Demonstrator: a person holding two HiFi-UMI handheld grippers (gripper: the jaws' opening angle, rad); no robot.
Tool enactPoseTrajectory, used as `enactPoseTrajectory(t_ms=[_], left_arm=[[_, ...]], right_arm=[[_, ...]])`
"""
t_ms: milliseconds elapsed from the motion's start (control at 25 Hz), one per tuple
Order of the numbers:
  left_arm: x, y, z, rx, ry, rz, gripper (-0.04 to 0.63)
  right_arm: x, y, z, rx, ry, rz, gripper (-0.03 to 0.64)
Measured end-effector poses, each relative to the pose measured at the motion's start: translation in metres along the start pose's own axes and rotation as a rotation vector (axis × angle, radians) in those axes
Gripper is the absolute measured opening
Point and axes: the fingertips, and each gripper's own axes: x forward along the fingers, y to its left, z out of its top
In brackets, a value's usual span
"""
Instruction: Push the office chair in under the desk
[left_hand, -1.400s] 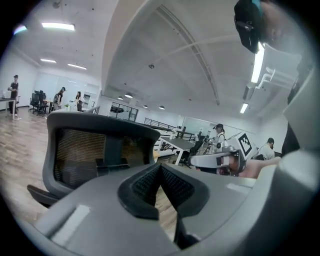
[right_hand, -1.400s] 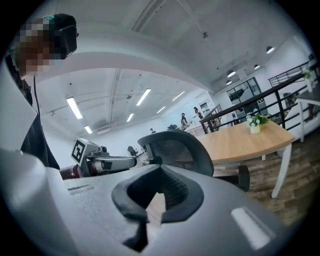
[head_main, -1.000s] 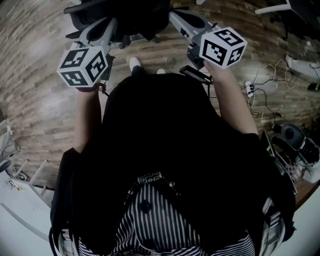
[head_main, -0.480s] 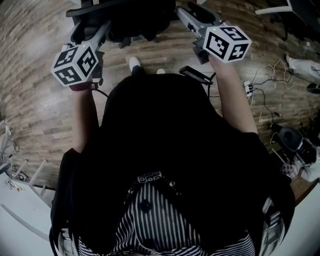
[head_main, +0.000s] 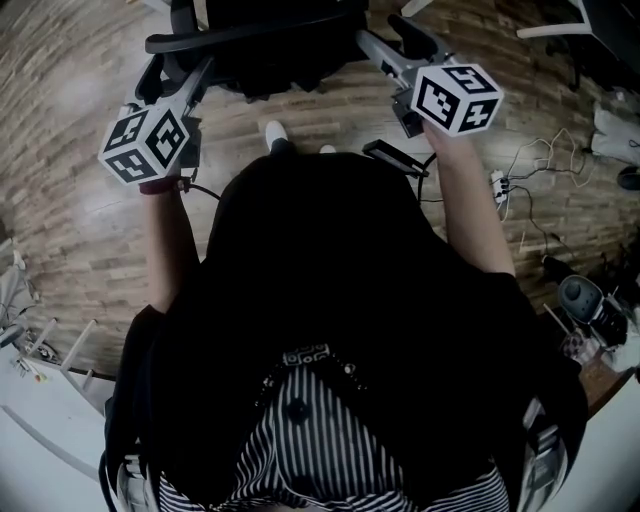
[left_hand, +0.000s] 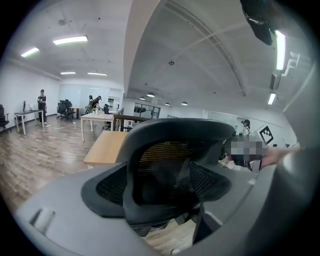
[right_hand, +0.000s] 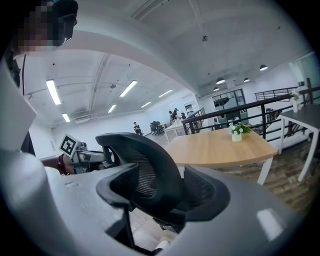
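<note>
The black mesh office chair (head_main: 265, 40) stands just ahead of me on the wood floor, its back towards me. My left gripper (head_main: 176, 72) is at the left end of the chair back's top rim, its jaws opening, the rim between them and the pads off it. In the left gripper view the headrest (left_hand: 170, 165) fills the gap between the grey fingers (left_hand: 55, 212). My right gripper (head_main: 396, 42) is at the right end of the back, its jaws also opening around the rim. The headrest (right_hand: 145, 175) shows there too. A wooden desk (right_hand: 225, 145) stands beyond the chair.
A power strip with cables (head_main: 500, 180) and a flat black device (head_main: 395, 158) lie on the floor to my right. A white table edge (head_main: 40, 400) is at lower left. A small potted plant (right_hand: 236, 132) stands on the desk. Other desks and people (left_hand: 41, 102) are far off.
Both grippers' jaws have spread from shut to wide at the chair back. The left cube has drifted a little to the left, and more of the chair shows at the top.
</note>
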Motion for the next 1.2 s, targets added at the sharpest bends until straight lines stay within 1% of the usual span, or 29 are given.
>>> enactPoseTrajectory(t_ms=[160,280,360,440,480,520,560,640,680,760,840,880,1040,1200], left_arm=[[0.013,0.017,-0.002,0.011,0.028,0.036,0.401],[0.016,0.033,-0.005,0.019,0.045,0.071,0.414],[0.020,0.043,-0.006,0.026,0.063,0.069,0.422],[0.031,0.057,-0.006,0.031,0.084,0.057,0.426],[0.041,0.068,-0.006,0.031,0.096,0.048,0.431],[0.054,0.083,-0.005,0.032,0.108,0.034,0.453],[0.067,0.099,-0.003,0.034,0.119,0.014,0.449],[0.087,0.122,0.002,0.059,0.131,-0.031,0.399],[0.088,0.123,0.003,0.079,0.133,-0.050,0.394],[0.076,0.101,0.002,0.115,0.132,-0.086,0.388],[0.063,0.079,0.001,0.131,0.125,-0.115,0.383],[0.062,0.075,0.002,0.131,0.122,-0.127,0.382],[0.072,0.093,0.006,0.120,0.123,-0.175,0.380],[0.093,0.116,0.016,0.140,0.117,-0.197,0.377]], right_arm=[[0.017,-0.001,0.001,-0.017,0.025,0.009,0.288],[0.028,0.006,0.003,-0.044,0.042,0.015,0.305],[0.040,0.011,0.005,-0.061,0.053,0.013,0.319],[0.059,0.010,0.008,-0.054,0.064,0.000,0.342],[0.075,0.008,0.009,-0.040,0.071,-0.005,0.345],[0.096,0.005,0.010,-0.024,0.080,-0.007,0.347],[0.119,0.002,0.012,-0.009,0.087,-0.008,0.347],[0.153,-0.001,0.018,-0.001,0.094,-0.009,0.345],[0.155,-0.002,0.020,-0.008,0.092,-0.016,0.344],[0.129,0.003,0.018,-0.032,0.076,-0.038,0.330],[0.101,0.008,0.015,-0.037,0.056,-0.061,0.327],[0.096,0.009,0.015,-0.031,0.050,-0.070,0.328],[0.115,0.011,0.017,-0.002,0.071,-0.079,0.328],[0.140,0.006,0.026,0.015,0.065,-0.102,0.328]])
